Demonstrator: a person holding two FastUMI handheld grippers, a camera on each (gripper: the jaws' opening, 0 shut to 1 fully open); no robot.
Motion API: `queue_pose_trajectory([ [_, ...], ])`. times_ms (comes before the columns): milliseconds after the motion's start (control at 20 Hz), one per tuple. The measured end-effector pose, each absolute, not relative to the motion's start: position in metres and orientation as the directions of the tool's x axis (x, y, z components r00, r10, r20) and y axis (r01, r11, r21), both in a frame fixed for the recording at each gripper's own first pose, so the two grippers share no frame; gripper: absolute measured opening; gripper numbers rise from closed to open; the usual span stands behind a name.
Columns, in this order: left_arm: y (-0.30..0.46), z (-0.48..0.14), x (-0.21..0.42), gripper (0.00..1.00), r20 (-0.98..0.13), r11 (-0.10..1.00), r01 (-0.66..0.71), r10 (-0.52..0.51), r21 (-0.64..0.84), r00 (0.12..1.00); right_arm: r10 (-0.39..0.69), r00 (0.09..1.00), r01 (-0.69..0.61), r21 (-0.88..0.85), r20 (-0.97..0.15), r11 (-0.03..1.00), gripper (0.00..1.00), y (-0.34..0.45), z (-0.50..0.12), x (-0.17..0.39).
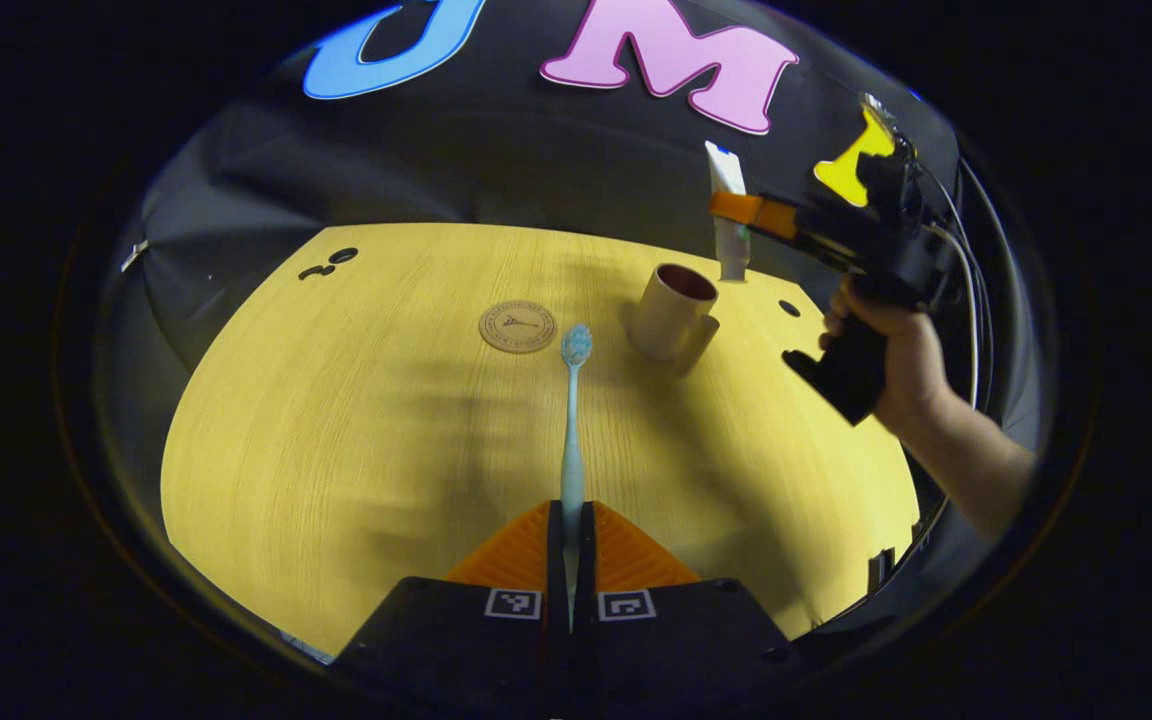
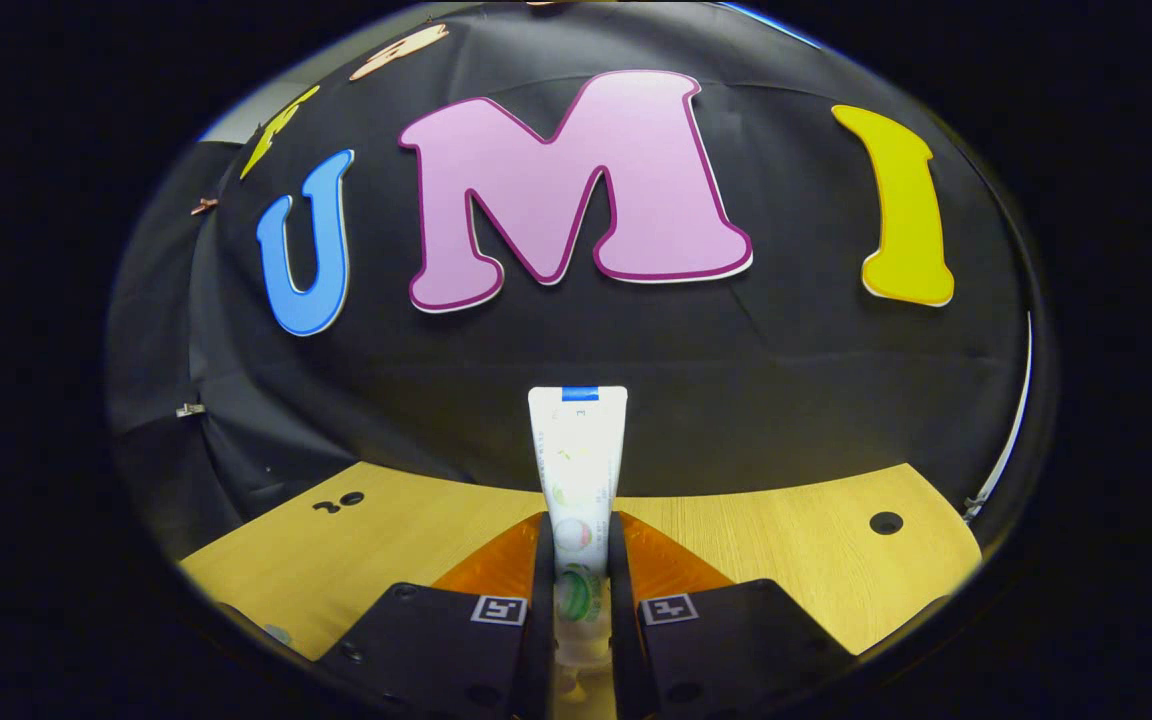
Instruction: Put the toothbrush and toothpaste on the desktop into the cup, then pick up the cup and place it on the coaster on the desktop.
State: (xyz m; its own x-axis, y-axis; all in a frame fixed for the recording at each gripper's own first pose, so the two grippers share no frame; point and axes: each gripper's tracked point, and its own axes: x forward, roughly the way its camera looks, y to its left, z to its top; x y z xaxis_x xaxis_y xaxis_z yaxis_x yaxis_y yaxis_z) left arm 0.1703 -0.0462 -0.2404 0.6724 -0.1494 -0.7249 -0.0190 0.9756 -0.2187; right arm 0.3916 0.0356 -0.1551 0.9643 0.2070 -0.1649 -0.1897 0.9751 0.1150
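1. Toothbrush first: it is clamped by its handle end between the closed fingers of the left gripper, and runs straight forward over the yellow bench, bristle head pointing toward the coaster. Whether the head touches the wood or rides just above it, I cannot tell.

2. The toothpaste is in the right gripper, whose fingers are closed tight on the lower part of the tube. In the left gripper view the tube hangs in the air, upright, just behind and above the cup, with a hand gripping the tool's handle.

3. The cup stands upright on the bench, mouth open, handle turned toward the near side. It looks empty from here. The coaster lies flat, apart from the cup, off to its left.

4. The step in hand, as I judge it, is the loading of the cup: both items are lifted and neither is in yet. The toothpaste is closest to going in.

5. The next move calls for centring the tube over the cup's mouth, lowering it inside, then opening the fingers. The toothbrush would need tipping toward upright before it can follow.

6. Little stands in the way. The two grippers must not crowd each other over the one narrow mouth, and a clumsy drop could tip the cup.
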Motion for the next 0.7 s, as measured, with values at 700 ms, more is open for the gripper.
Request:
queue_pose_trajectory([
  [700,-0.048,-0.212,0.197,0.06,-0.668,0.971,-0.049,-0.126,-0.236,0.734,0.173,0.973,-0.160,0.093,-0.151,0.983,0.27,0.049,-0.221,0.420],
])
